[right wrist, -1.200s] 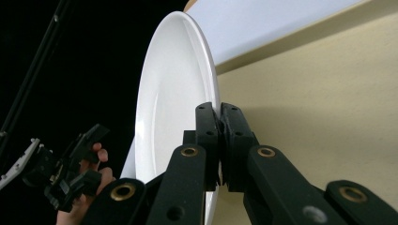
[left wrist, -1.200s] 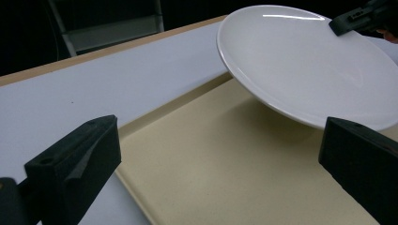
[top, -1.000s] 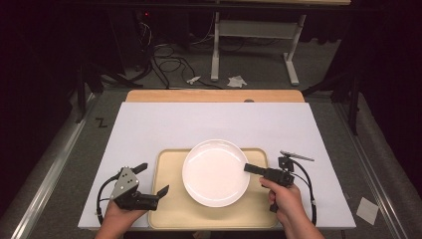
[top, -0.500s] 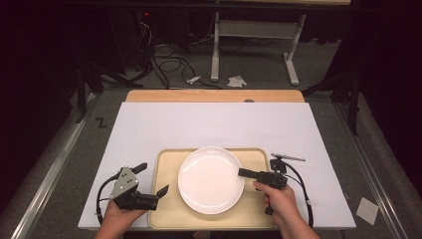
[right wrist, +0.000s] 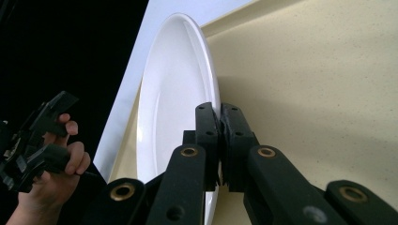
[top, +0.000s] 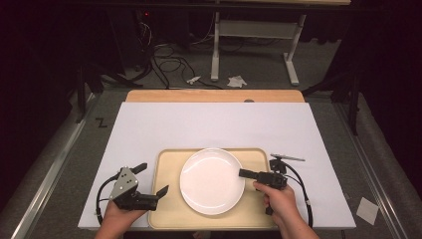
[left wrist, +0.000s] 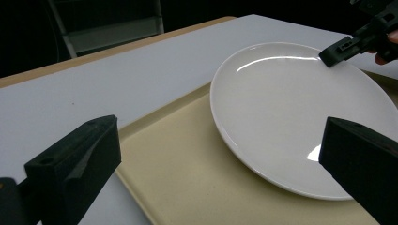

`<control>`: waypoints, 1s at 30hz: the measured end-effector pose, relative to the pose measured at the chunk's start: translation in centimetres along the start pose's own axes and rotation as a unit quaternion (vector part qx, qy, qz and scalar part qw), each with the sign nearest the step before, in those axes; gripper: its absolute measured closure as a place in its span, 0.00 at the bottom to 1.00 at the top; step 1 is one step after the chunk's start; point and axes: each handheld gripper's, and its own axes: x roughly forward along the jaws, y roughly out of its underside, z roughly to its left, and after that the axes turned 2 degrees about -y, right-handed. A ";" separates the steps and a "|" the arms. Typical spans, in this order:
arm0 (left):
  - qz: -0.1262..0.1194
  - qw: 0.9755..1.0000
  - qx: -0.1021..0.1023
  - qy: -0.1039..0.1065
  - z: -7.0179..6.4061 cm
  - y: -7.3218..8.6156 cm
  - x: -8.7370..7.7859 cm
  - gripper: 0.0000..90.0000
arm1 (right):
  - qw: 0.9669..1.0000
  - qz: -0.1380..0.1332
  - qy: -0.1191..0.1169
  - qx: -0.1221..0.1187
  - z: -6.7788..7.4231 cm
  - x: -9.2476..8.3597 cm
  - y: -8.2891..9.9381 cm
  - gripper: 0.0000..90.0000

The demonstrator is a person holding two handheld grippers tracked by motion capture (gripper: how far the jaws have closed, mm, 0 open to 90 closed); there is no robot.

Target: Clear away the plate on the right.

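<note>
Broadly, the counter [top: 214,124] is covered by a white sheet, and near the person's edge a beige tray [top: 169,209] lies flat on it, placed where both hands can reach without stretching. On the tray rests the white plate [top: 211,181], a little right of the tray's middle, its far rim close to the tray's far lip. In the left gripper view the plate [left wrist: 291,112] sits low and level on the tray [left wrist: 187,173], so it is not lifted off the tray on that side.

The right gripper [top: 245,173] comes in from the plate's right side, and its fingers are pinched on the plate's rim: the right gripper view shows the two black fingers [right wrist: 206,129] pressed together with the thin edge of the plate [right wrist: 173,93] caught between them. A rim grip suits a shallow dish, since the edge is the only part thin enough to clamp; it likely serves to drag or tilt the plate across the tray.

The left gripper [top: 154,181] hovers at the tray's left edge with its fingers [left wrist: 75,159] spread wide and nothing between them, aimed toward the plate. It looks held ready, either to steady the tray or to take the opposite rim.

Beyond the tray's right corner a small dark utensil [top: 287,158] lies on the sheet, apart from everything else.
</note>
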 end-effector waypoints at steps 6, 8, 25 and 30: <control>0.000 1.000 0.000 0.000 0.0 0.0 0.0 0.00 | 1.000 0.004 0.007 -0.002 0.0 0.1 0.1 0.99; 0.001 1.000 0.000 0.001 0.0 0.0 0.0 0.00 | 1.000 0.003 0.009 -0.004 0.0 0.1 0.1 0.99; 0.001 1.000 0.005 0.006 -0.1 0.0 0.1 0.00 | 0.999 0.022 0.046 -0.017 -0.4 0.3 0.2 0.95; 0.004 1.000 0.007 0.009 -0.1 0.0 0.0 0.00 | 0.998 0.035 0.058 -0.013 -0.7 0.4 0.2 0.94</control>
